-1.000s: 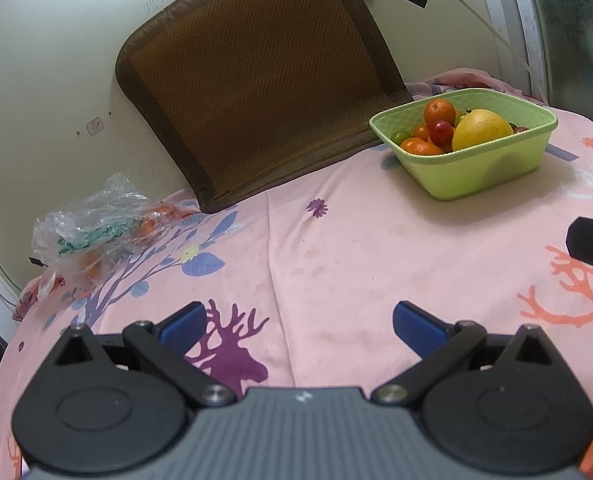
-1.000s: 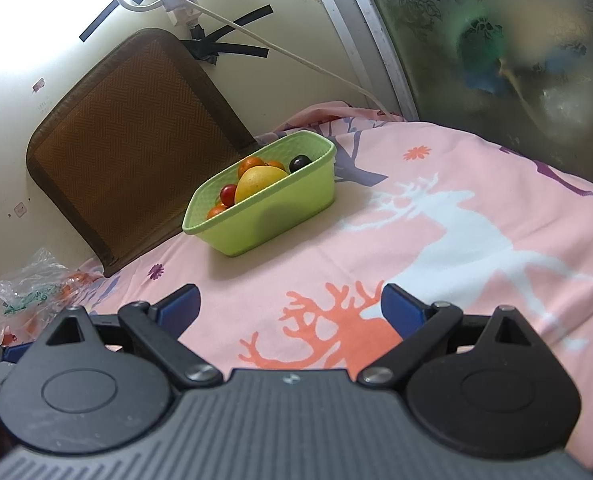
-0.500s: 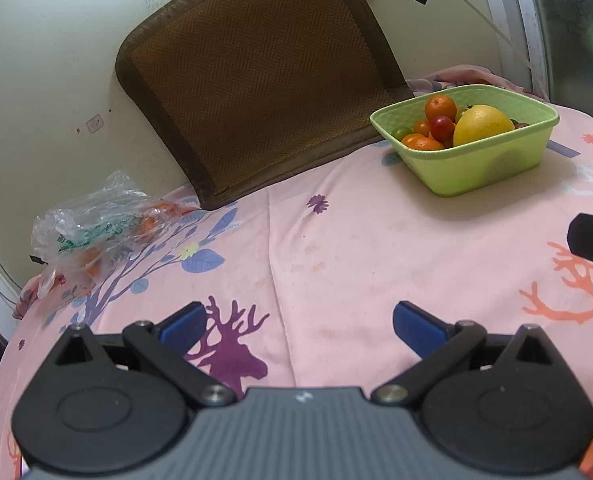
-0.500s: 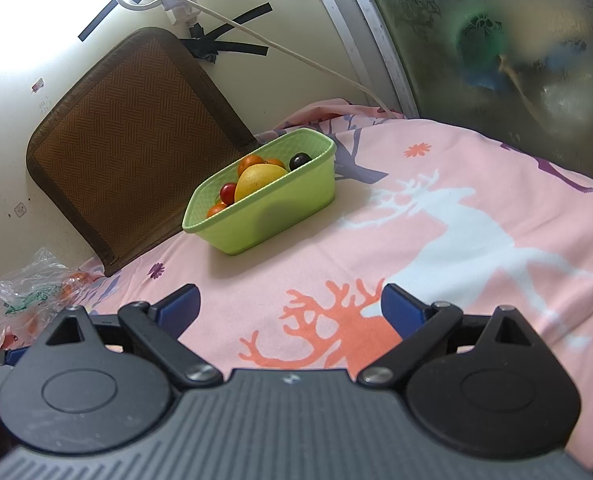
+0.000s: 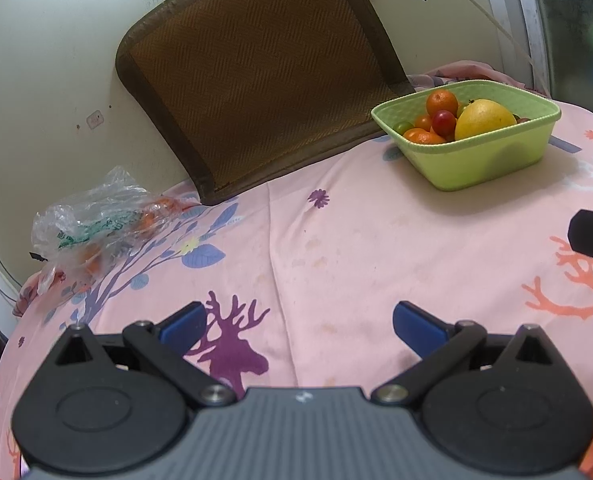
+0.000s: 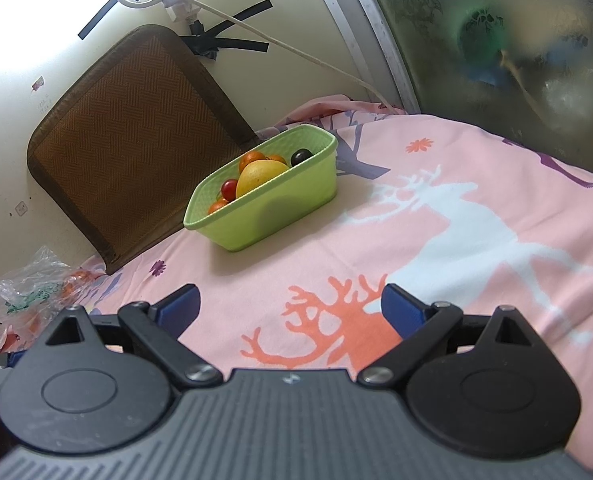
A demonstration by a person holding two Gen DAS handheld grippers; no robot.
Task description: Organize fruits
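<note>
Both our grippers wait empty over the pink sheet.

Our left gripper [image 5: 299,322] and right gripper [image 6: 290,306] hold their jaws apart; compared with a second ago the views barely shift. Fruits lie heaped in the green basket [image 5: 484,160] at upper right of the left view, so we judge sorting nearly done.

One green basket [image 5: 492,160] ahead of the tongs holds one large yellow fruit [image 5: 483,118], about three oranges, one red tomato [image 5: 443,121]. One plastic bag [image 5: 96,224] lies left.
</note>
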